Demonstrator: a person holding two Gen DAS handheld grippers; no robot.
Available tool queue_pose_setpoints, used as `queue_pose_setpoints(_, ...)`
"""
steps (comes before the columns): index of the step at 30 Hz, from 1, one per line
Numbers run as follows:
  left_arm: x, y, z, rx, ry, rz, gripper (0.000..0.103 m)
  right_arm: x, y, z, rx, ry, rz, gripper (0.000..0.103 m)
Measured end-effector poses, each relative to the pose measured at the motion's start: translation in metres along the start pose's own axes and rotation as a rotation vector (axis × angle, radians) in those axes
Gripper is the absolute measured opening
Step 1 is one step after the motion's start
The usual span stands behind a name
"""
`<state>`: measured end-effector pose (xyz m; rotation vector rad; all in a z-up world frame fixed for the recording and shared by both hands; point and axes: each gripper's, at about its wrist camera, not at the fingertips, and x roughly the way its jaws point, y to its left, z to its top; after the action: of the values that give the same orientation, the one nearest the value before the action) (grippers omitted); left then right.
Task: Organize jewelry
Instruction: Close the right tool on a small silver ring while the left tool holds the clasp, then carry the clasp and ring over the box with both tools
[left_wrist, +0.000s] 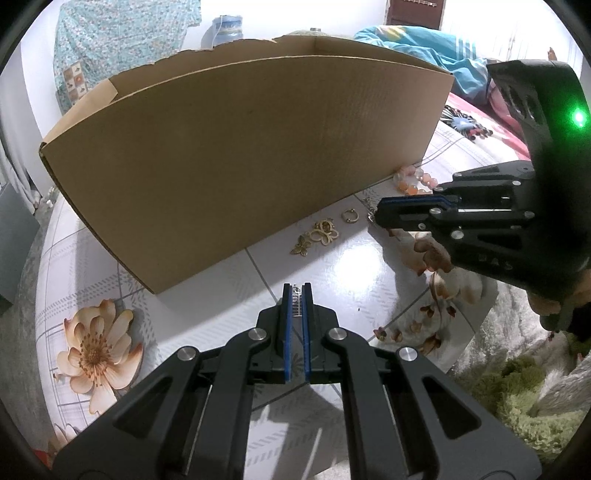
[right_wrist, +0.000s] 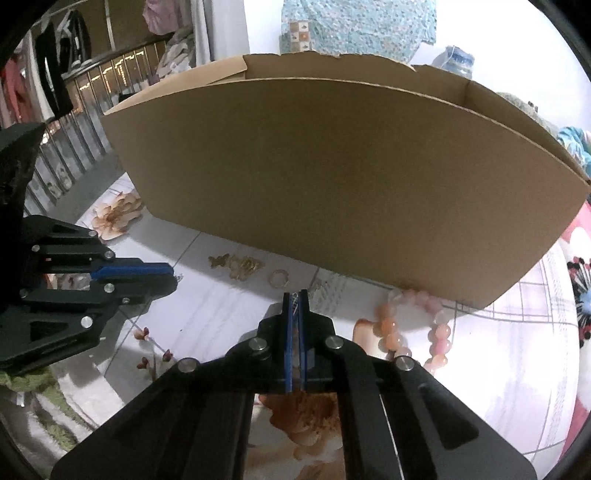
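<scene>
Left gripper (left_wrist: 296, 290) pinches a small silver piece (left_wrist: 296, 300) above a floral tabletop (left_wrist: 229, 295). A cardboard box (left_wrist: 236, 155) walls off the far side. Along its foot lie gold butterfly charms (left_wrist: 317, 236), a ring (left_wrist: 349, 215) and a pink bead bracelet (right_wrist: 417, 325). Right gripper (right_wrist: 294, 295) clamps a thin silver chain (right_wrist: 295, 303).

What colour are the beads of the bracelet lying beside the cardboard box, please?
Pale pink to peach-orange beads on the bracelet, clearest in the right wrist view.
</scene>
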<state>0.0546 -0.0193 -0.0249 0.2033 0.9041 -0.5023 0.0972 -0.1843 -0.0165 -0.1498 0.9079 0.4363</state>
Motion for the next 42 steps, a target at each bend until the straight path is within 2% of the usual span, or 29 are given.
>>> queue_pose_setpoints(11, -0.003, 0.001, -0.002, -0.009, -0.009, -0.003, 0.004, -0.021, -0.005, -0.007, 0.046, -0.002, 0.053, 0.003)
queue_pose_setpoints(12, -0.003, 0.001, -0.002, -0.009, -0.010, -0.003, 0.004, -0.022, -0.006, -0.006, 0.061, -0.009, 0.045, 0.004)
queue_pose_setpoints(16, -0.003, 0.001, -0.002, -0.011, -0.009, -0.005, 0.004, -0.016, -0.008, 0.000, 0.081, -0.007, 0.046, 0.023)
queue_pose_setpoints(21, -0.003, 0.001, -0.002, -0.013, -0.012, -0.008, 0.004, 0.000, 0.002, 0.004, 0.047, 0.031, 0.006, 0.023)
queue_pose_setpoints(23, -0.003, 0.001, -0.002, -0.014, -0.013, -0.009, 0.004, 0.002, 0.003, 0.006, 0.037, 0.034, -0.005, 0.021)
queue_pose_setpoints(25, -0.003, 0.001, -0.002, -0.014, -0.012, -0.009, 0.004, 0.002, 0.002, 0.007, 0.042, 0.040, -0.010, 0.005)
queue_pose_setpoints(27, -0.002, 0.001, -0.002, -0.017, -0.014, -0.012, 0.004, 0.001, -0.006, 0.008, 0.084, 0.049, 0.027, 0.004)
queue_pose_setpoints(34, -0.003, 0.001, -0.001, -0.017, -0.015, -0.010, 0.004, -0.010, -0.013, 0.002, 0.129, 0.032, 0.063, 0.002)
queue_pose_setpoints(42, -0.018, -0.004, 0.001, -0.015, -0.044, -0.013, 0.004, -0.049, -0.022, 0.001, 0.154, -0.050, 0.083, 0.002)
